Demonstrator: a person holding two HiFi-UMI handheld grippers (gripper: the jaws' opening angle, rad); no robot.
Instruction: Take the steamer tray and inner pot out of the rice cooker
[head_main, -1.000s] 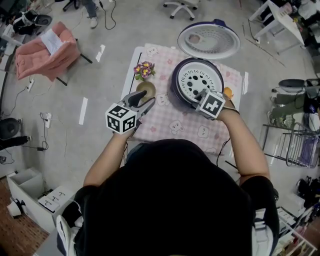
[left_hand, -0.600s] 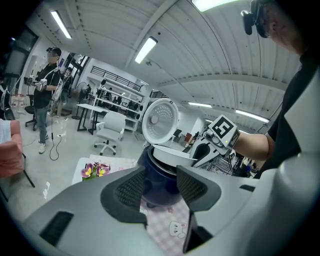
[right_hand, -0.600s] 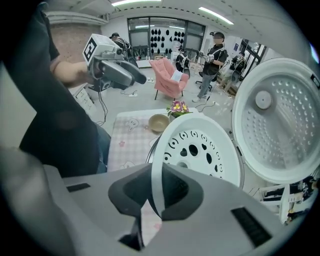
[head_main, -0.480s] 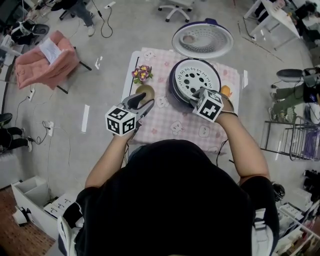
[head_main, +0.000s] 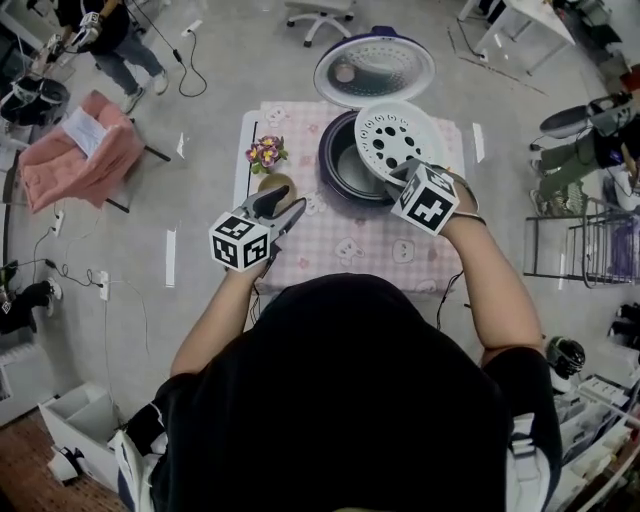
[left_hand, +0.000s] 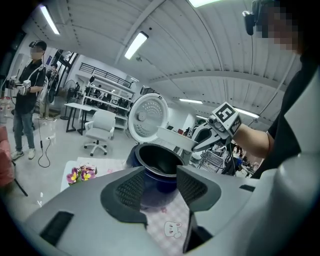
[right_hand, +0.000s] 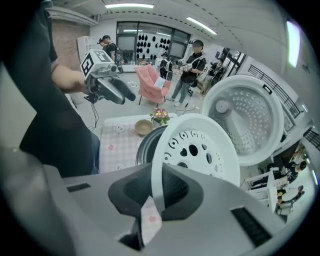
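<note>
Steamer tray (head_main: 400, 135) out of cooker; inner pot (head_main: 348, 172) not yet removed

Right gripper (head_main: 400, 172): jaws pinched on the near rim of the white round perforated plastic steamer tray. In the right gripper view the rim (right_hand: 156, 185) runs edge-on between the two dark pads, both pressing on it. Tray is tilted and held in the air, just above the right side of the dark blue round rice cooker (head_main: 332, 150) and clear of it. Holes and heart-shaped cut-outs in the tray floor face the head camera.

Inner pot: dark metal, seated in the cooker body, mouth uncovered on its left side. The left gripper view shows its rim (left_hand: 157, 152) standing a little above the blue shell.

Cooker lid (head_main: 373, 68): white-lined, swung fully open behind the body.

Left gripper (head_main: 288, 207): jaws spread, nothing between the pads; cooker and tablecloth show through the gap. It is held over the near left part of the table, well apart from the cooker, and points toward it.

Table (head_main: 350, 248): pink-and-white checked cloth with small animal prints. The cooker stands at the far right. A small brown bowl (head_main: 277, 186) and a bunch of purple and yellow flowers (head_main: 265, 153) stand left of the cooker, the flowers behind the bowl.
</note>
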